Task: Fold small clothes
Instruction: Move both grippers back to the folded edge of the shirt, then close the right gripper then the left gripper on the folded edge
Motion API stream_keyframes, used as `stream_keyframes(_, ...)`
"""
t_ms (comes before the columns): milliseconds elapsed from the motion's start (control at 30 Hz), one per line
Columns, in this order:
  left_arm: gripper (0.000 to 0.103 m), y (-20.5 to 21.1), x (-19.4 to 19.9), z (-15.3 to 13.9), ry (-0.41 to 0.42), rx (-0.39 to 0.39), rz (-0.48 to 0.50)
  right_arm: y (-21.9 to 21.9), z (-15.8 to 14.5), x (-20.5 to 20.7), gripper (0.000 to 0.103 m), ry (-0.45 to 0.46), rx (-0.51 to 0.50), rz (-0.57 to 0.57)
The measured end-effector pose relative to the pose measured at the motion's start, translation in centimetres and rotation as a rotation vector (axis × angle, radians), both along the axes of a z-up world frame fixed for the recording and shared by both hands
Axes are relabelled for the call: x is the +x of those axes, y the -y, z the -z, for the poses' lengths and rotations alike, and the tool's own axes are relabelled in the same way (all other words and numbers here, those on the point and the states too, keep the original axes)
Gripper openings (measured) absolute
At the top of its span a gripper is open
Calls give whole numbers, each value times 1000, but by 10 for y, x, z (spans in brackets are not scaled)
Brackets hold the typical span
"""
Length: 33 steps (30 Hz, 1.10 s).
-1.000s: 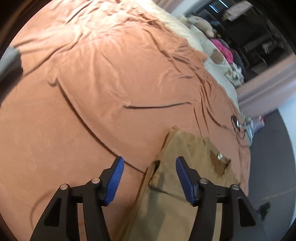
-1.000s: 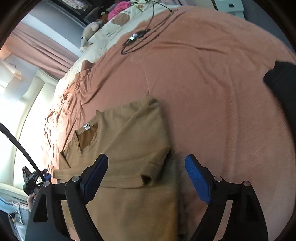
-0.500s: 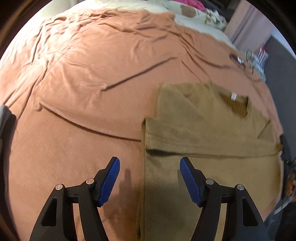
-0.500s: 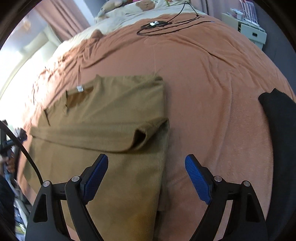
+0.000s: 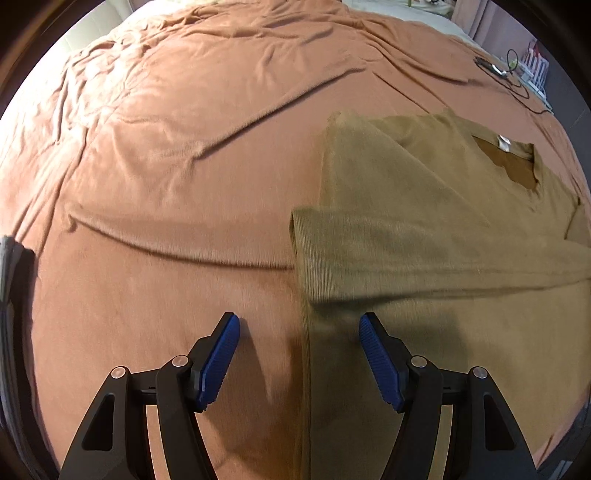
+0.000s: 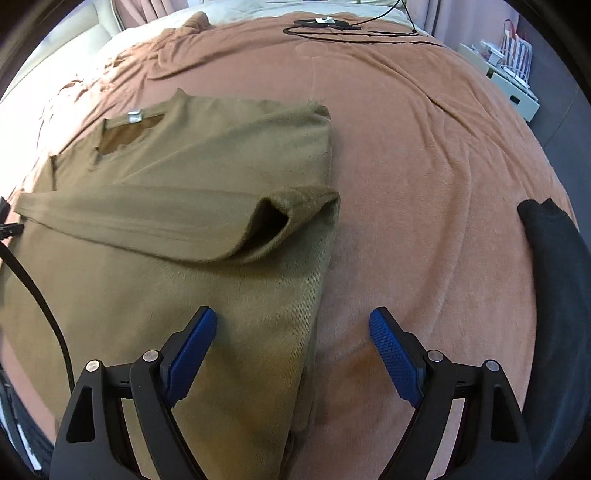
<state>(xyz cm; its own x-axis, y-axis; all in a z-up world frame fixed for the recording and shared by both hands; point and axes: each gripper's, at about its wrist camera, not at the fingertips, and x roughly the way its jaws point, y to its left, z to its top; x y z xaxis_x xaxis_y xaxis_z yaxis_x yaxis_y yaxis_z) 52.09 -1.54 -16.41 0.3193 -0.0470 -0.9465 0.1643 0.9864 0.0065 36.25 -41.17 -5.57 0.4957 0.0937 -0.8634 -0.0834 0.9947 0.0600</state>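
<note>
An olive-brown T-shirt [image 5: 424, 236] lies flat on the rust-orange bedspread [image 5: 184, 166], both sleeves folded in across its chest, collar and white label at the far end. My left gripper [image 5: 299, 325] hangs open over the shirt's left side edge, one pad over the bedspread, the other over the cloth, nothing pinched. In the right wrist view the same T-shirt [image 6: 177, 229] fills the left half. My right gripper [image 6: 293, 321] stands open astride its right side edge, holding nothing.
A black garment [image 6: 557, 266] lies on the bedspread [image 6: 424, 166] at the right. Black cables [image 6: 351, 27] run across the far end of the bed. A grey folded cloth [image 5: 9, 266] shows at the left edge. White storage boxes [image 6: 513, 77] stand beyond the bed.
Both grippers rolled and swung down over the shirt's lower sides, so the shirt now lies squarely ahead and closer. The left jaws stand a little wider than a second ago.
</note>
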Motion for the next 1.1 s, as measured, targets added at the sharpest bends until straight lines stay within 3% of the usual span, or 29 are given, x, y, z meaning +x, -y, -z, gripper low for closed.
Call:
stream_keyframes(167, 68, 11, 17, -2, 27, 46, 13, -5, -1, 18, 84, 26, -35, 40)
stream_keyframes(667, 68, 21, 82, -8, 81, 54, -26, -6, 1, 84, 84, 55, -80, 105)
stream_keyframes(800, 59, 6, 95, -24, 125, 10, -95, 7, -8, 101, 84, 83, -65, 176)
stream_keyframes(933, 56, -13, 94, -42, 181, -47, -142, 17, -22, 97, 84, 124, -9, 205)
stream_keyframes(1100, 56, -29, 82, -45, 153, -167, -125, 22, -21, 82, 84, 125, 48, 165)
